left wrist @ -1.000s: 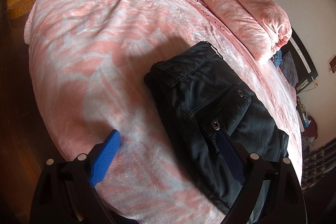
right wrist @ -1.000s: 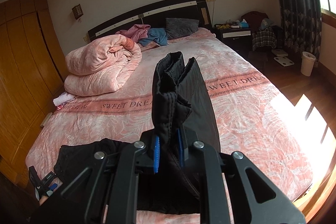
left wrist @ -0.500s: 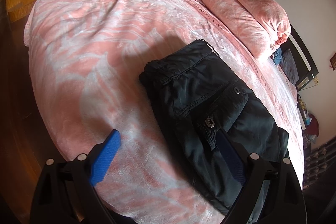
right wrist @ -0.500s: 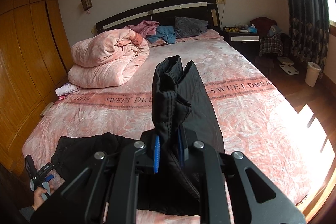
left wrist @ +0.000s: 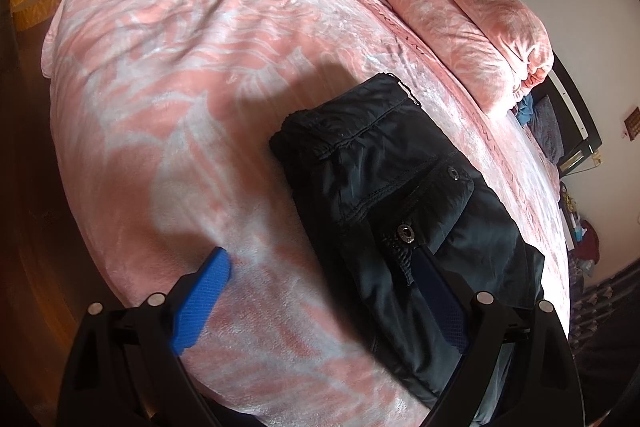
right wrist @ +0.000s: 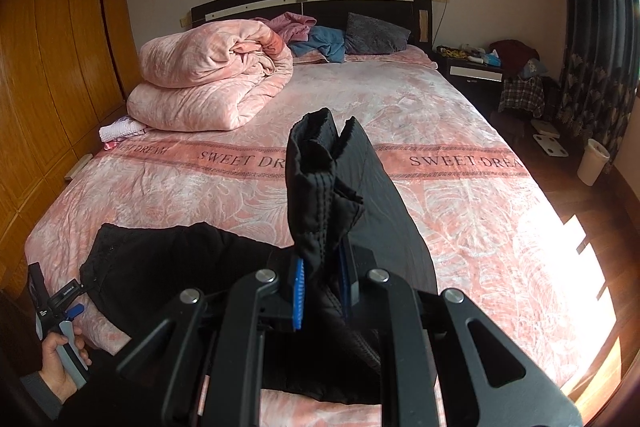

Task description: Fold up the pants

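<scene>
Black pants [left wrist: 400,187] lie on the pink bed [left wrist: 180,87] near its foot edge, waistband end toward the bed's corner. My left gripper [left wrist: 320,291] is open; its right finger rests over the pants by the snap pocket, its left finger over bare blanket. In the right wrist view my right gripper [right wrist: 322,287] is shut on the leg ends of the pants [right wrist: 320,187] and holds them up above the bed. The waist part [right wrist: 172,259] lies at the lower left, and my left gripper [right wrist: 60,307] shows beside it in a hand.
A rolled pink quilt [right wrist: 212,83] sits at the bed's far left. Pillows and clothes [right wrist: 340,35] lie by the dark headboard. A wooden wardrobe [right wrist: 48,67] runs along the left. A nightstand [right wrist: 476,71] and white bin [right wrist: 594,163] stand right.
The right gripper has carried the leg ends a little further over the bed toward the waist. The left gripper has barely shifted and stays open.
</scene>
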`<state>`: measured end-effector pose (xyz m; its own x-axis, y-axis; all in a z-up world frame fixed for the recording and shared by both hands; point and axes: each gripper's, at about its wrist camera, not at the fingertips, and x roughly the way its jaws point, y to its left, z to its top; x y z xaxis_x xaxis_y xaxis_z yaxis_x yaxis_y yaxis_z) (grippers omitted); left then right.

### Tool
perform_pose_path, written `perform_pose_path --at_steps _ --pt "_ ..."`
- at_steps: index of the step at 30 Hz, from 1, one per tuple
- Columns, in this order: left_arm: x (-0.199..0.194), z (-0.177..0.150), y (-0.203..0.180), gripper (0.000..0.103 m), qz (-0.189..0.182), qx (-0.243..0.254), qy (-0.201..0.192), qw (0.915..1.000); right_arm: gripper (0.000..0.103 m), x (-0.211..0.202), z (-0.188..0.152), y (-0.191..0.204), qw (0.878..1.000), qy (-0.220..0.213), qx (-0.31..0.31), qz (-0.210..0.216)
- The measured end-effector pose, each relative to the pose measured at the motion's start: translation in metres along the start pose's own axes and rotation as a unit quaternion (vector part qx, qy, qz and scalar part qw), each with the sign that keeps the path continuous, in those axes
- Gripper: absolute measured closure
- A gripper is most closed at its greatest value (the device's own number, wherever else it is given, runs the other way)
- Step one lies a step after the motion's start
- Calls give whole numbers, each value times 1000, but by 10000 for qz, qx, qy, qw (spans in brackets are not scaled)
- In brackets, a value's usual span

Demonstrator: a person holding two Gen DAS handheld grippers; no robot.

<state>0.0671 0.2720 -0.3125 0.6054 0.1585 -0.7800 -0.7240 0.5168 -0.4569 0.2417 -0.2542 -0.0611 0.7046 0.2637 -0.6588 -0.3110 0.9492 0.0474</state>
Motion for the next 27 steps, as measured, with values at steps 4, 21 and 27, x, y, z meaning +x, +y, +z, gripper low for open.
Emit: perform_pose_path --at_steps 4,21,27 --pt "-1 -1 2 10 -42 -10 30 10000 90 9 -5 19 9995 182 -228 -76" --pt "0 0 6 9 -247 -110 97 9996 90 57 -61 112 9824 864 -1592 -456" --pt "1 1 8 9 -295 -129 119 9994 90 77 -84 138 9734 1082 -1955 -509"
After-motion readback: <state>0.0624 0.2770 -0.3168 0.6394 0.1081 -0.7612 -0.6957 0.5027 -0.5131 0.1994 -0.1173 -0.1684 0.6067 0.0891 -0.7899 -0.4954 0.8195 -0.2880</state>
